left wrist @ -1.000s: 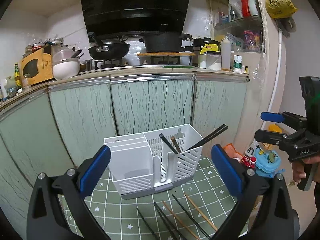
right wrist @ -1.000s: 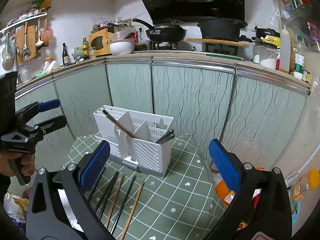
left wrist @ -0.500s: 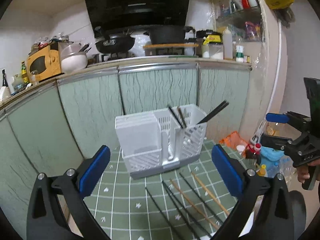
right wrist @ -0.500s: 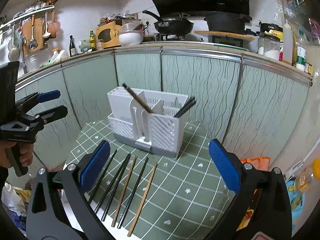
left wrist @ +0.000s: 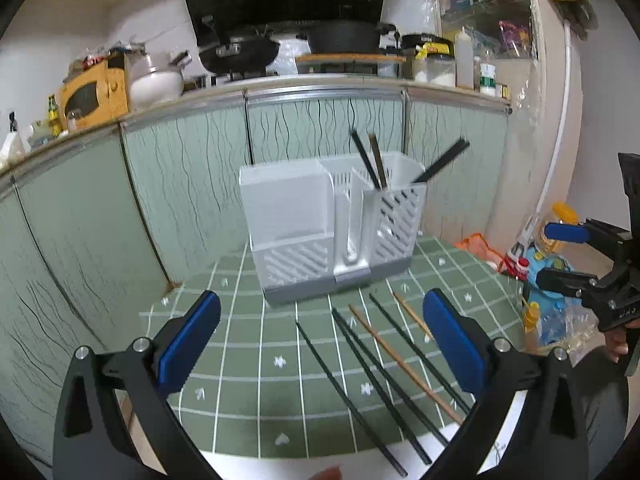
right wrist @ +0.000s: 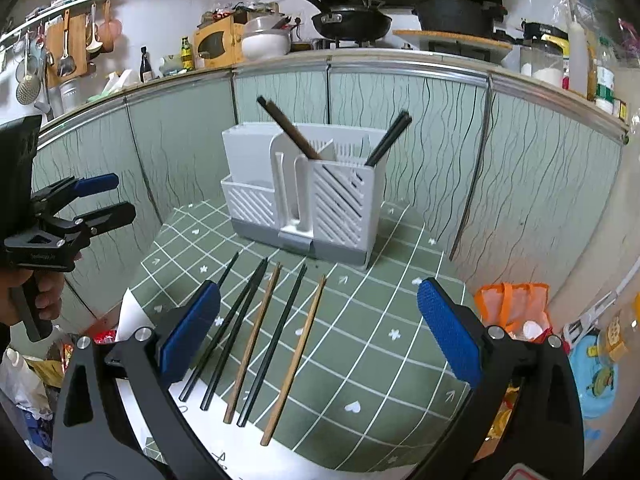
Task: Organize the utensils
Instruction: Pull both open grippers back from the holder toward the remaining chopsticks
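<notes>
A white slotted utensil holder (left wrist: pixel 336 224) (right wrist: pixel 308 196) stands at the back of a green checked mat (left wrist: pixel 260 364) (right wrist: pixel 380 344). Black and brown chopsticks stand in its compartments (right wrist: pixel 290 130). Several loose black and wooden chopsticks (left wrist: pixel 384 372) (right wrist: pixel 264 340) lie in a row on the mat in front of it. My left gripper (left wrist: pixel 324 340) is open and empty, above the mat's near edge. My right gripper (right wrist: pixel 316 332) is open and empty, above the loose chopsticks. Each gripper also shows in the other's view, the left (right wrist: pixel 96 200) and the right (left wrist: pixel 568 256).
Green cabinet doors (right wrist: pixel 440 152) close in behind the mat. A counter above carries pans, jars and a white bowl (left wrist: pixel 156 84). An orange bag (right wrist: pixel 512 308) and plastic clutter (left wrist: pixel 552 280) lie to the right of the mat.
Both grippers have pulled back and tilted downward. More of the mat and the full row of loose chopsticks now show. Both stay open and empty.
</notes>
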Motion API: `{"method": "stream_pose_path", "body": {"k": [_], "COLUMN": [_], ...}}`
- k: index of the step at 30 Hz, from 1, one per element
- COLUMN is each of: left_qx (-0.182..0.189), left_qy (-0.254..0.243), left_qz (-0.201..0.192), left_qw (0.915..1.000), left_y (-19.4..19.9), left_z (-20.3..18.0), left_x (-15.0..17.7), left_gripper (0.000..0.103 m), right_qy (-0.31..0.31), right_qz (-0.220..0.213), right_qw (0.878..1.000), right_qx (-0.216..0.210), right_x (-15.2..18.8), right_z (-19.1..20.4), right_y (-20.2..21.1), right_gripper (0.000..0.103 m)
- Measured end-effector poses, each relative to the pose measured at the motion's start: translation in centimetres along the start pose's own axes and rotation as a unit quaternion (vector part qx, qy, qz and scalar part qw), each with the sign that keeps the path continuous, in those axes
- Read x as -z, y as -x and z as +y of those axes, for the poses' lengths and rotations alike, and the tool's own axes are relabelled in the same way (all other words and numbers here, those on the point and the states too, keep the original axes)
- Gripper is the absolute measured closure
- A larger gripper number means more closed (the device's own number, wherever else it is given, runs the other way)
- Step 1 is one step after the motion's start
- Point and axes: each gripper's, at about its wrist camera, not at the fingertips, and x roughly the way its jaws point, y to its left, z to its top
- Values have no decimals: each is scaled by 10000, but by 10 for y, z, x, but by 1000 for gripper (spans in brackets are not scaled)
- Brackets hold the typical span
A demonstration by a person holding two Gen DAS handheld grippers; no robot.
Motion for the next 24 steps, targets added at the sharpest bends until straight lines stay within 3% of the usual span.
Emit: {"method": "stream_pose_path", "body": {"k": [11, 19, 24], "left_qx": [118, -74, 216], "left_qy": [216, 191, 138], "left_qz": [420, 345, 270], "left_qw": [9988, 9992, 9993], "left_y": [-19, -28, -29], "left_z": [-1, -2, -1], "left_x": [34, 51, 59], "left_gripper": [4, 4, 4], "right_qy": [-204, -280, -323], "right_qz": [288, 390, 469], "right_qw": [9994, 9988, 9984], "right_qx": [-68, -49, -49], "right_x": [30, 40, 47], "right_z": [-1, -4, -4], "right_y": [-22, -33, -40], "right_gripper": [9, 9, 9]}}
